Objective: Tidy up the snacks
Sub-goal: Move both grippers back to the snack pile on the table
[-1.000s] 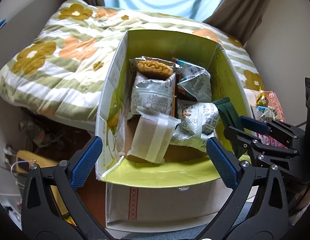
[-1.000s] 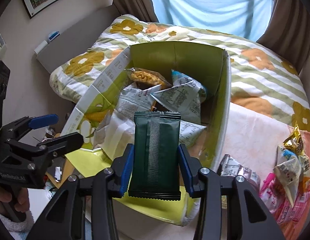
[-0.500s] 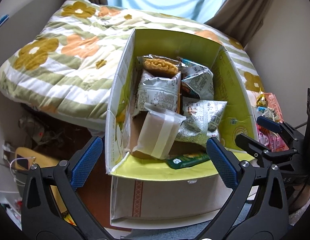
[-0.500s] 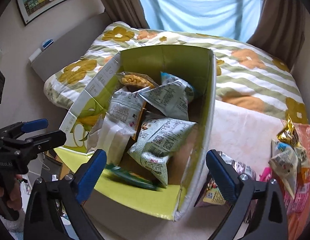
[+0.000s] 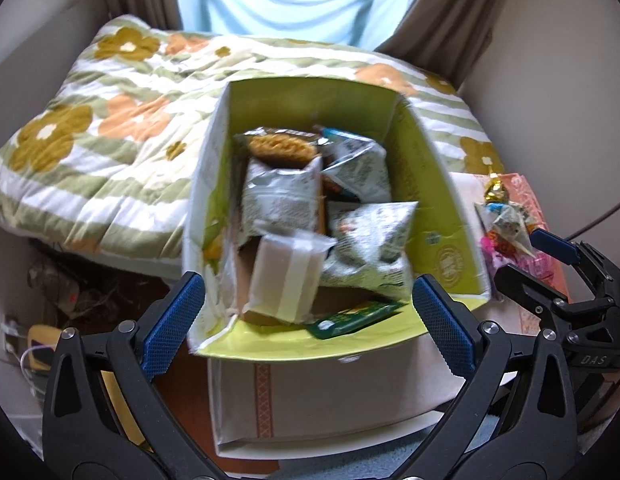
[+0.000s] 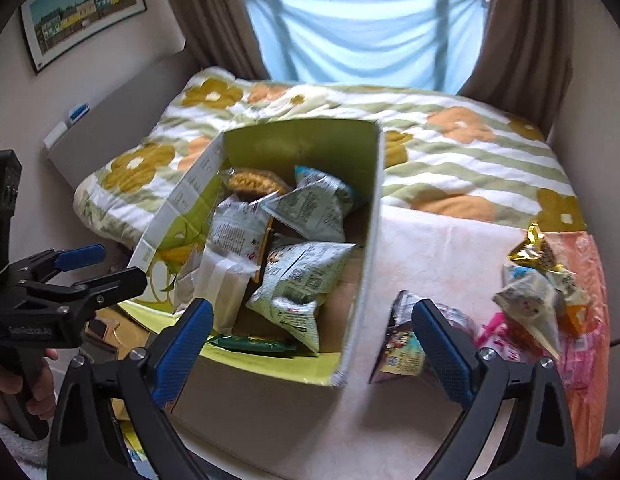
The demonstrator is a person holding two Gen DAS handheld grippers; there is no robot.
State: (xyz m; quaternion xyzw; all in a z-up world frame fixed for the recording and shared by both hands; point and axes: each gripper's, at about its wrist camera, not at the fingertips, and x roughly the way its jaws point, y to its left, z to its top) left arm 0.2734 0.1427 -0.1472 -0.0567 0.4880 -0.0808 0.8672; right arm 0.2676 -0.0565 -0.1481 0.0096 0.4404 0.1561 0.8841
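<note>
Both the left gripper (image 5: pixel 307 316) and right gripper (image 6: pixel 312 338) gape empty over the box (image 6: pixel 362 240); next is likely grabbing the packet (image 6: pixel 402 344) beside it.

The cardboard box (image 6: pixel 352 264) stands at the near edge of the bed, with the quilt (image 6: pixel 450 148) behind it and to its left. Inside lie several snack bags (image 6: pixel 305 280), stacked front to back — a flat packet (image 5: pixel 352 316) rests at the front, on the near flap. Right of the box, on the bed, one packet (image 6: pixel 402 344) lies just beside the wall, and a pile of snacks (image 6: pixel 542 292) sits farther right. Something lies on the floor left of the box — possibly cables.
</note>
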